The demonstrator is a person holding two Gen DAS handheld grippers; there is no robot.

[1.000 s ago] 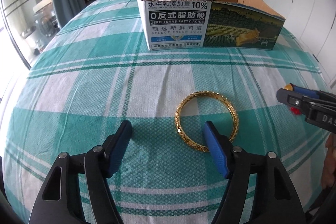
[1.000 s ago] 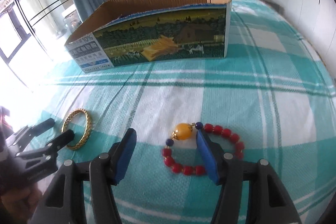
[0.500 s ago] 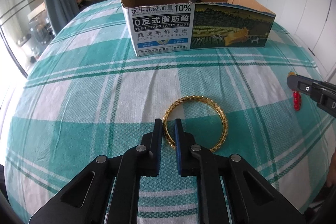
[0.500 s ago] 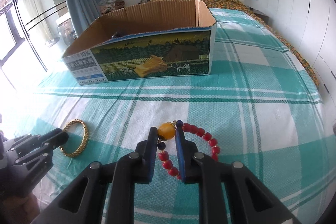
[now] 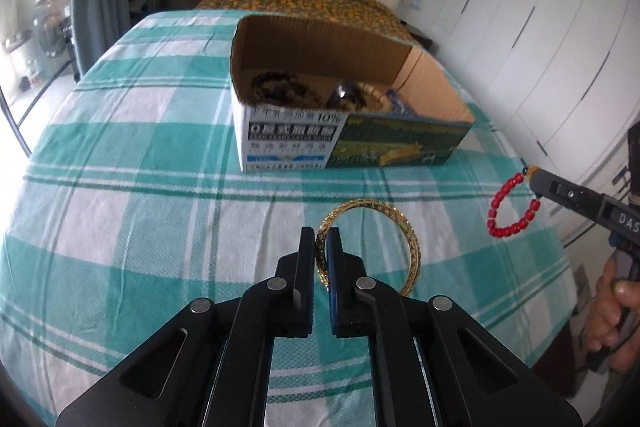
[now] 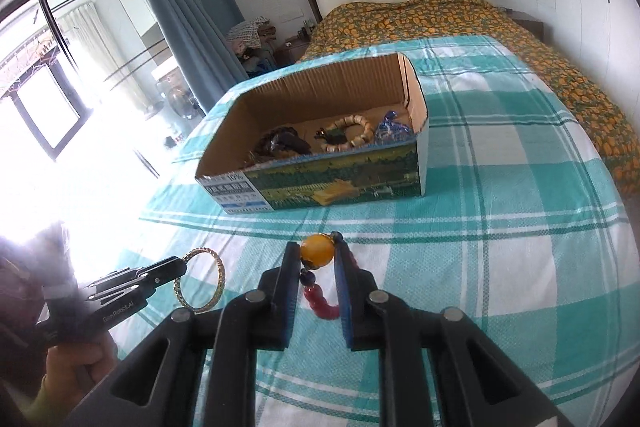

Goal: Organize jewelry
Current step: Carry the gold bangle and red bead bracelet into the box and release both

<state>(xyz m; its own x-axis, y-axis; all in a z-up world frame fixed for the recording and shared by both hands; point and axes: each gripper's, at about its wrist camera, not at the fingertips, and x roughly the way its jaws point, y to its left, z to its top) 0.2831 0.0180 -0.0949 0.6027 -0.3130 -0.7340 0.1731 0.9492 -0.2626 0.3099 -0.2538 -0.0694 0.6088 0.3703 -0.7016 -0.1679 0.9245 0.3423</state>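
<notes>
Left tool (image 5: 321, 247) clamped on rigid gold bangle (image 5: 370, 247) rim: slippery, grip firm. Right tool (image 6: 316, 253) clamped on amber bead (image 6: 317, 250); red-bead bracelet (image 5: 510, 211) dangles limp below.

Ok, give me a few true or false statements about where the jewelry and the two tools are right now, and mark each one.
1. The left tool is shut on the gold bangle. True.
2. The right tool is open and holds nothing. False: it grips the red bracelet by its amber bead.
3. The box is empty. False: it already holds several pieces.
4. The red bracelet hangs clear of the bedspread. True.
5. The box has a lid on. False: its top is open.
</notes>
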